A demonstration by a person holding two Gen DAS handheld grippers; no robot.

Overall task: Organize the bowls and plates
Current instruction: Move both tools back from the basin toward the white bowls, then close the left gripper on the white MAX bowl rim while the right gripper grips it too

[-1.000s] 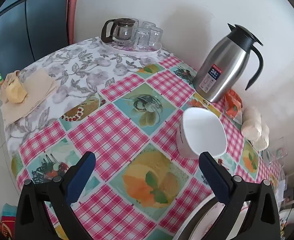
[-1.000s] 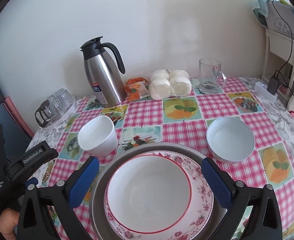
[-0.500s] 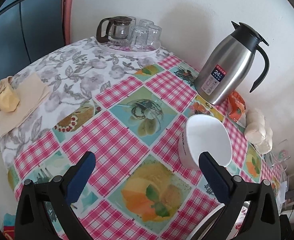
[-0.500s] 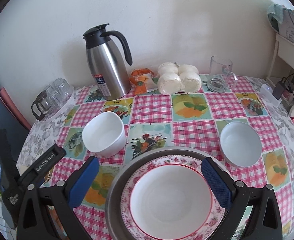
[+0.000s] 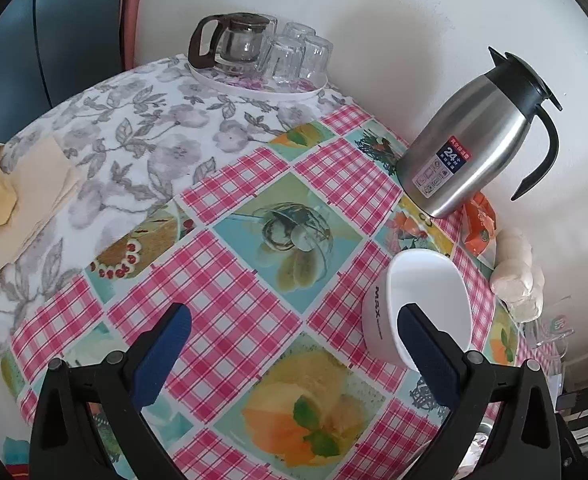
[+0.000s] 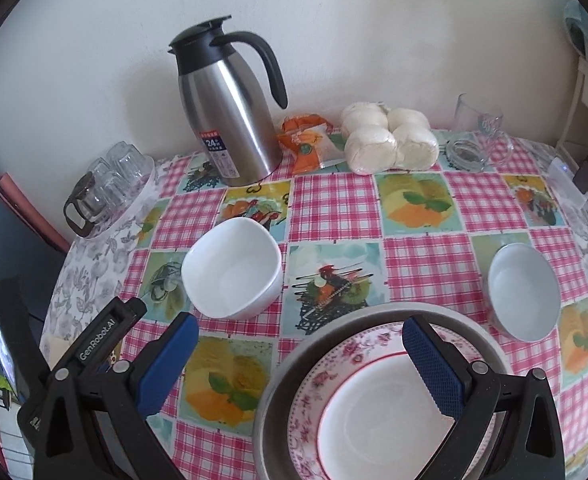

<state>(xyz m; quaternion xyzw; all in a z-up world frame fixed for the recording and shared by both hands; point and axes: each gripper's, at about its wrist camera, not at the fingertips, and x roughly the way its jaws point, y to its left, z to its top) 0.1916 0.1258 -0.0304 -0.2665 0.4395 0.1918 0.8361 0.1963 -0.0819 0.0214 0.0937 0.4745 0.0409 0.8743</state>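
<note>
A white squarish bowl [image 6: 233, 268] stands on the checked tablecloth left of centre; it also shows in the left wrist view [image 5: 417, 302], partly behind my right fingertip there. A floral plate [image 6: 377, 408] lies inside a grey plate [image 6: 294, 360] at the front. A pale blue bowl [image 6: 523, 292] stands at the right. My left gripper [image 5: 292, 338] is open and empty above the cloth, just left of the white bowl. My right gripper [image 6: 299, 354] is open and empty, over the left part of the stacked plates.
A steel thermos jug [image 6: 230, 120] stands at the back by the wall, with an orange packet [image 6: 305, 144], white buns [image 6: 389, 140] and a glass mug [image 6: 477, 136] to its right. A tray of glasses with a glass pot [image 5: 254, 52] sits far left. Folded napkins [image 5: 18, 196] lie at the table's left edge.
Both grippers have moved forward and leftward; the white bowl now stands closer to the left gripper's right finger. The stacked plates have shifted right in the right wrist view. Both grippers stay open.
</note>
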